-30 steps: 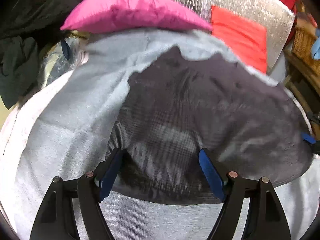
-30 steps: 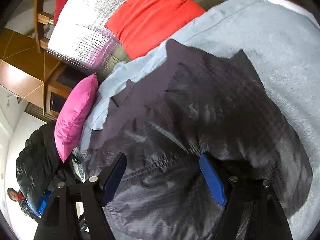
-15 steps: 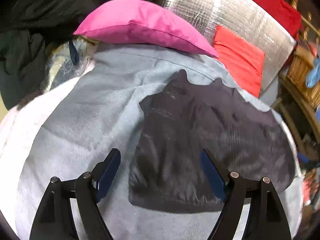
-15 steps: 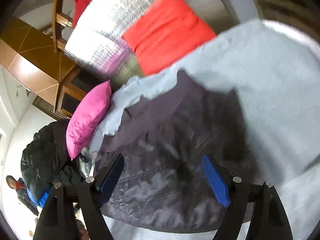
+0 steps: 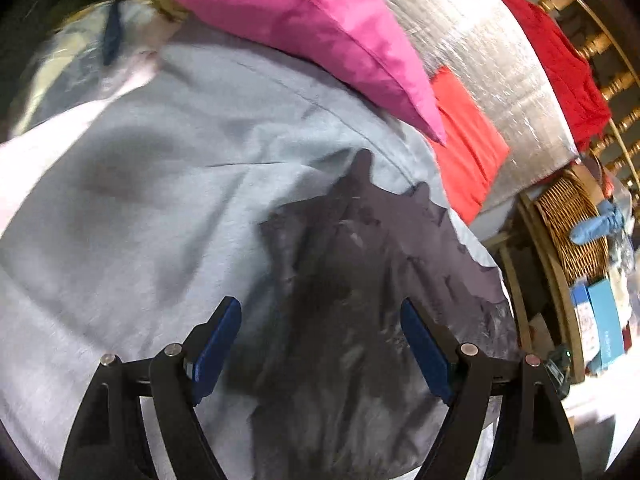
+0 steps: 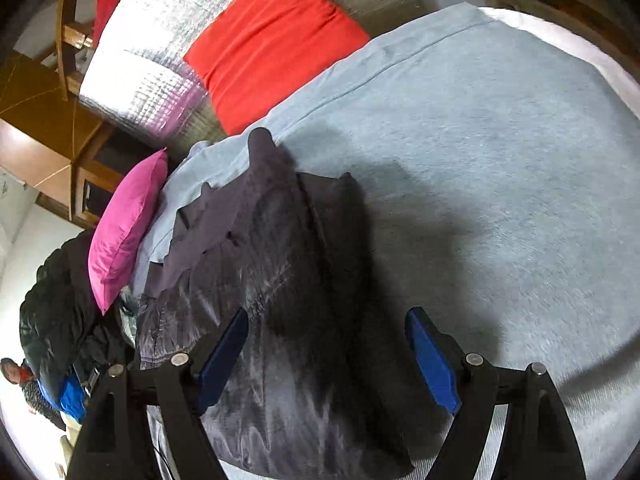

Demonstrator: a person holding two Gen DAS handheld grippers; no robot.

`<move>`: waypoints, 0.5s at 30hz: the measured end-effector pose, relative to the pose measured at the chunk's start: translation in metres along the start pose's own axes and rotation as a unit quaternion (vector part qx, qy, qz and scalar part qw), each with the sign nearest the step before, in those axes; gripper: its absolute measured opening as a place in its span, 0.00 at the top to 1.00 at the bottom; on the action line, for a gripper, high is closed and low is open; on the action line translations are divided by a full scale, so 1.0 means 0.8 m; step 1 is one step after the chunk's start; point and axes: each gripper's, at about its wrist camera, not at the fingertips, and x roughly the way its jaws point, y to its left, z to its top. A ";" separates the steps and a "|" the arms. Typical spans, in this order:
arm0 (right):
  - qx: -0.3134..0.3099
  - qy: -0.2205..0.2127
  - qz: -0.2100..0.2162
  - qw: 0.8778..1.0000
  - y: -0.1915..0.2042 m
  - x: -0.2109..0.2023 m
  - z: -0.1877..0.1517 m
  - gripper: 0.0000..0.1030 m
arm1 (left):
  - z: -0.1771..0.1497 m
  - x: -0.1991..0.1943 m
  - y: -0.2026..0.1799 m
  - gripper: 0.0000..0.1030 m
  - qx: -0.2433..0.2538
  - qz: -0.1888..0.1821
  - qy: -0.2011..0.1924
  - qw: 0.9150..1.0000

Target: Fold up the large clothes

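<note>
Hovering released above the dark quilted jacket, the left claw and right claw both hold nothing, jaws spread wide. The slick jacket lies roughly folded on the light blue blanket covering the bed, and its layers could slide apart, or a claw could pinch blanket with the shell. A pink pillow sits at 12 o'clock, with a red cushion against a silver quilted bolster at 1 o'clock and a wicker basket at 3 o'clock in the left view.
</note>
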 end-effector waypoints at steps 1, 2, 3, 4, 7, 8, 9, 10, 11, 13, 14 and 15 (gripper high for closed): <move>-0.002 0.006 0.002 1.000 0.000 0.005 0.003 0.19 | 0.003 0.008 -0.003 0.20 0.005 0.003 0.006 1.000; -0.003 0.007 -0.001 1.000 -0.001 0.006 0.002 0.19 | 0.004 0.015 -0.003 0.20 0.004 0.009 0.009 1.000; -0.003 0.007 -0.001 1.000 0.000 0.013 0.003 0.19 | 0.005 0.021 -0.002 0.20 0.001 0.008 0.014 1.000; -0.001 0.007 0.003 1.000 0.000 0.014 0.005 0.19 | 0.005 0.026 0.000 0.20 -0.002 0.005 0.019 1.000; -0.015 0.016 0.007 1.000 0.007 0.028 0.008 0.19 | 0.002 0.049 -0.007 0.21 0.009 -0.014 0.048 0.999; -0.025 0.027 0.002 0.999 0.011 0.035 0.009 0.19 | 0.000 0.055 -0.012 0.21 0.022 -0.009 0.052 0.998; -0.033 0.034 -0.004 0.999 0.014 0.042 0.009 0.19 | -0.001 0.058 -0.013 0.20 0.028 -0.004 0.054 0.998; -0.039 0.038 -0.005 0.998 0.017 0.047 0.009 0.19 | -0.002 0.064 -0.013 0.21 0.030 -0.001 0.060 0.998; -0.043 0.040 -0.003 0.998 0.018 0.050 0.009 0.20 | -0.004 0.068 -0.010 0.21 0.025 -0.004 0.066 0.998; -0.049 0.043 -0.005 0.998 0.022 0.056 0.008 0.26 | -0.005 0.073 -0.007 0.22 0.024 -0.004 0.069 0.997; -0.054 0.046 -0.005 0.997 0.025 0.060 0.008 0.35 | -0.005 0.074 -0.008 0.24 0.029 -0.001 0.067 0.997; -0.057 0.048 -0.006 0.997 0.027 0.062 0.006 0.40 | -0.005 0.074 -0.010 0.25 0.033 0.003 0.065 0.997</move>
